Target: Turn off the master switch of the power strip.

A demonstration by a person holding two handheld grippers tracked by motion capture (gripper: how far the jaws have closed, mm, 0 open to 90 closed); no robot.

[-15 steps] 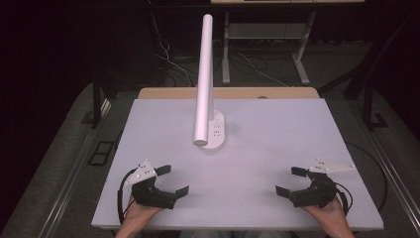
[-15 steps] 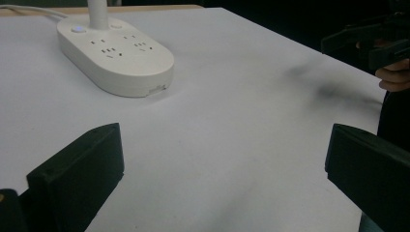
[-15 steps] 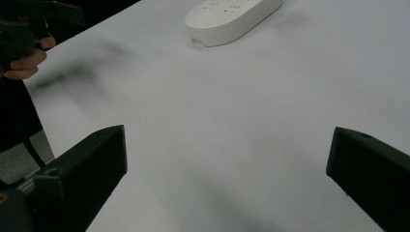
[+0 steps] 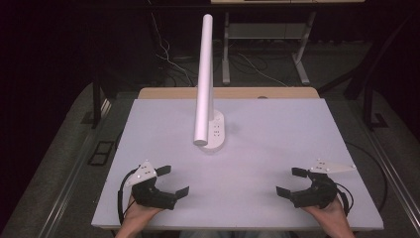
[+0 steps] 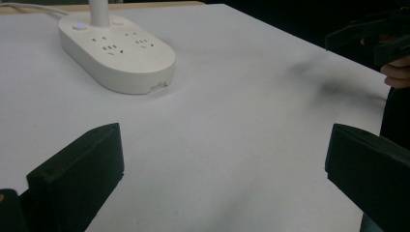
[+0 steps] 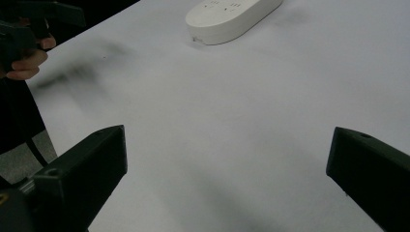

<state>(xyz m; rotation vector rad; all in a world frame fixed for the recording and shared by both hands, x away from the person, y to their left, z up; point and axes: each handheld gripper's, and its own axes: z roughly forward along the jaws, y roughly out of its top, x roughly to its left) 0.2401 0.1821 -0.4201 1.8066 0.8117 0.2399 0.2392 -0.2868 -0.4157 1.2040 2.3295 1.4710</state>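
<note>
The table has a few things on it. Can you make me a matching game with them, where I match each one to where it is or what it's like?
Things:
1. left tongs
2. right tongs
3. white base with sockets
4. white tube

Places or states:
A. stands up from the base, leaning toward the camera
B. open, near the table's front right corner
C. lies flat mid-table, toward the back
D. open, near the table's front left corner

Pairs: 1-D, 2-B, 3-C, 4-A
</note>
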